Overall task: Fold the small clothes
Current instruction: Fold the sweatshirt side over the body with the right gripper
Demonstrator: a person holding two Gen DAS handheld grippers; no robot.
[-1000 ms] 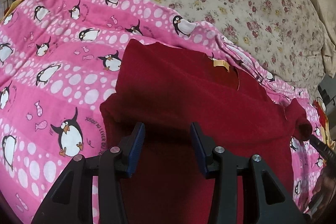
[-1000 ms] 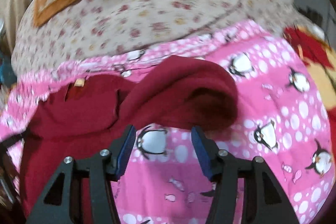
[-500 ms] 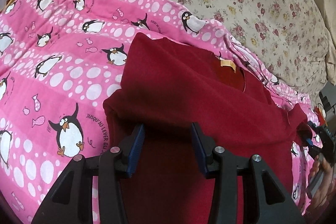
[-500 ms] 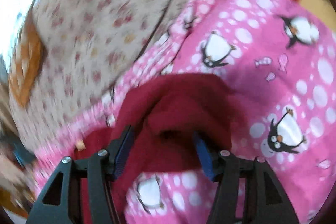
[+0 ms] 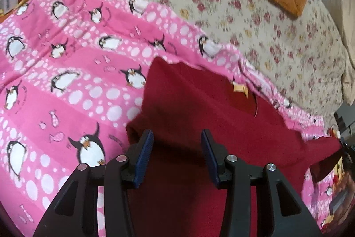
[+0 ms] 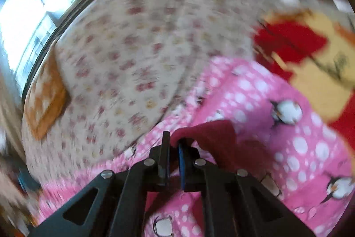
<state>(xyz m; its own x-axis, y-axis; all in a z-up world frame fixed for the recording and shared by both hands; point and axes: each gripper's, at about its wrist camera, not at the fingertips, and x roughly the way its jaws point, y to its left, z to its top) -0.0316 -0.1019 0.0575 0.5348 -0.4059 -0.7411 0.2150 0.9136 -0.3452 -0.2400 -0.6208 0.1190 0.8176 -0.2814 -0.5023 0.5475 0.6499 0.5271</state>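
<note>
While tilted down | right hand-held gripper pinches red garment

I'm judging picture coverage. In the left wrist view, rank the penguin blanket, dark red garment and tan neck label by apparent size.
1. penguin blanket
2. dark red garment, nearer the camera, so close behind
3. tan neck label, by far the smallest

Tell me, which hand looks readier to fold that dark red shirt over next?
Probably the right: its gripper has just closed on the dark red shirt, while the left gripper stands open above it.
</note>
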